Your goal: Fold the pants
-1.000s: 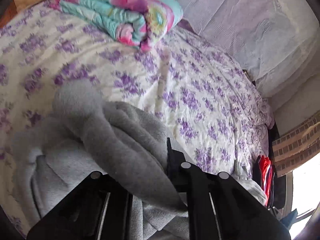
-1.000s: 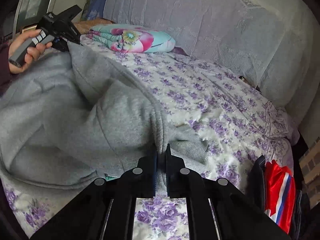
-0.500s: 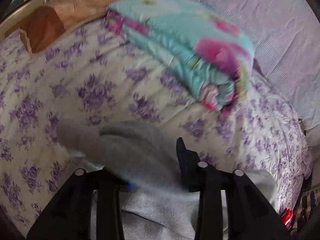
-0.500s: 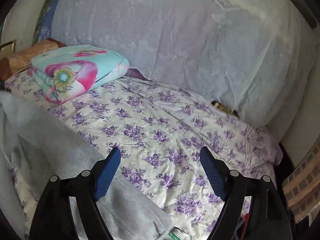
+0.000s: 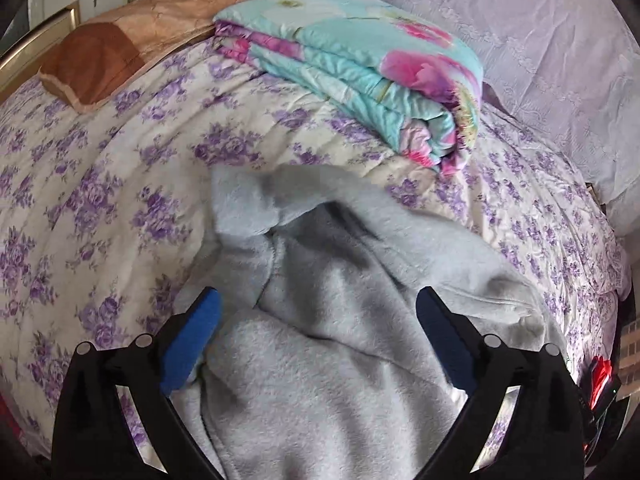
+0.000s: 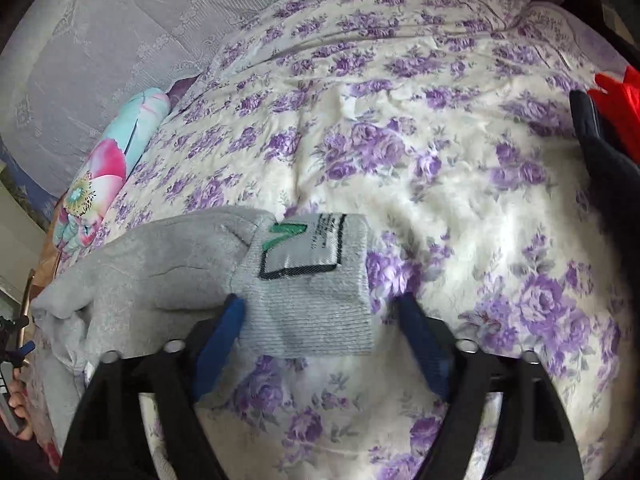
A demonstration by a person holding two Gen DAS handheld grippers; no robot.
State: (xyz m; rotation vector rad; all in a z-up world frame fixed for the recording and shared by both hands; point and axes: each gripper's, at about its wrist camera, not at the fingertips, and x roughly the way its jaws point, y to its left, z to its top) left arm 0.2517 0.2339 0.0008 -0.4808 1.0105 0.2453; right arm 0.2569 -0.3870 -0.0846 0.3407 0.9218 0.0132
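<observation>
The grey fleece pants [image 5: 344, 320] lie rumpled on the floral bed. My left gripper [image 5: 316, 300] is open, its blue-padded fingers [image 5: 192, 336] spread on either side of the fabric just above it. In the right wrist view the pants [image 6: 160, 272] end in a ribbed cuff [image 6: 320, 308] with a sewn label [image 6: 304, 252]. My right gripper [image 6: 320, 312] is open, and the cuff lies between its fingers [image 6: 220, 336], not pinched.
A folded turquoise and pink quilt [image 5: 360, 72] lies at the back of the bed. A brown pillow [image 5: 132, 40] sits at the headboard. A lilac cover [image 5: 540, 48] hangs over the wall side. Red and dark clothes [image 6: 616, 120] lie at the bed's right edge.
Both grippers were shut on the pants a second ago. The right opened first and swung down to the cuff. The left has now opened and let the fabric fall on the bed.
</observation>
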